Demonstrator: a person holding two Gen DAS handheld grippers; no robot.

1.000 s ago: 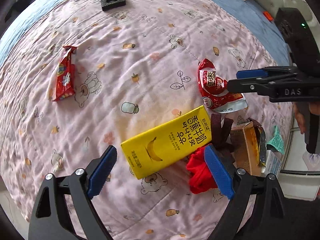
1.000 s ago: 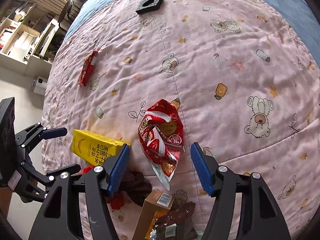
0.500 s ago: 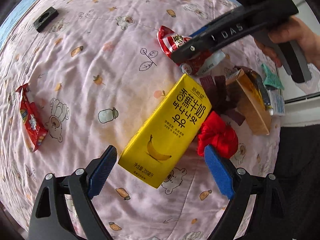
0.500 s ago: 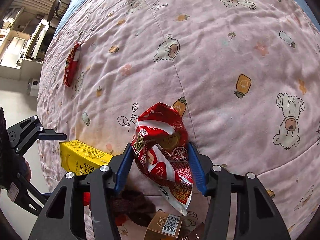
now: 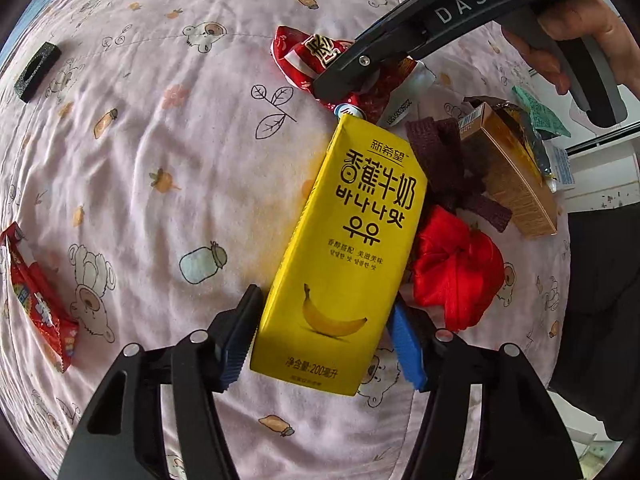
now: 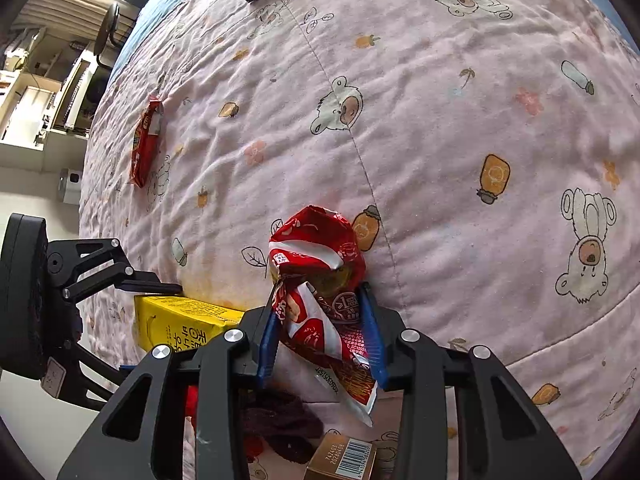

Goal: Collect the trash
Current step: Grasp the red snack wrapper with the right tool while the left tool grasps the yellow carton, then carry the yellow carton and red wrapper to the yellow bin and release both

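— Gripping two pieces at once, aren't we? Our left gripper [image 5: 324, 336] has its blue pads clamped on the lower end of the yellow banana milk carton [image 5: 344, 256], which runs from the jaws up toward 12 o'clock.

— Yes, and our right gripper [image 6: 322, 336] is clenched on the crumpled red snack wrapper [image 6: 320, 280]; its torn top sticks out ahead at 12 o'clock, its tail hangs back at 6.

— What can we read?

— On the carton: 新希望, 香蕉牛奶, Korean lettering, a banana picture, and 200 at the bottom edge. The right tool's arm says DAS. The wrapper's print is too creased for us to read.

— And around the carton?

— At 3 o'clock of it lies a red cloth [image 5: 456, 276]; at 1 o'clock a dark maroon knit piece [image 5: 452, 168] and a brown cardboard box [image 5: 512, 172]. Another red snack packet [image 5: 36, 300] sits well apart at 9 o'clock, and a black foam block [image 5: 36, 66] at 10 o'clock.

— Surface?

— A pink quilted bedspread [image 6: 440, 120] printed with bears, jars and leaves, blue fabric along its far edge. In the right wrist view, at 10 o'clock, we see shelving [image 6: 44, 80] and pale floor.
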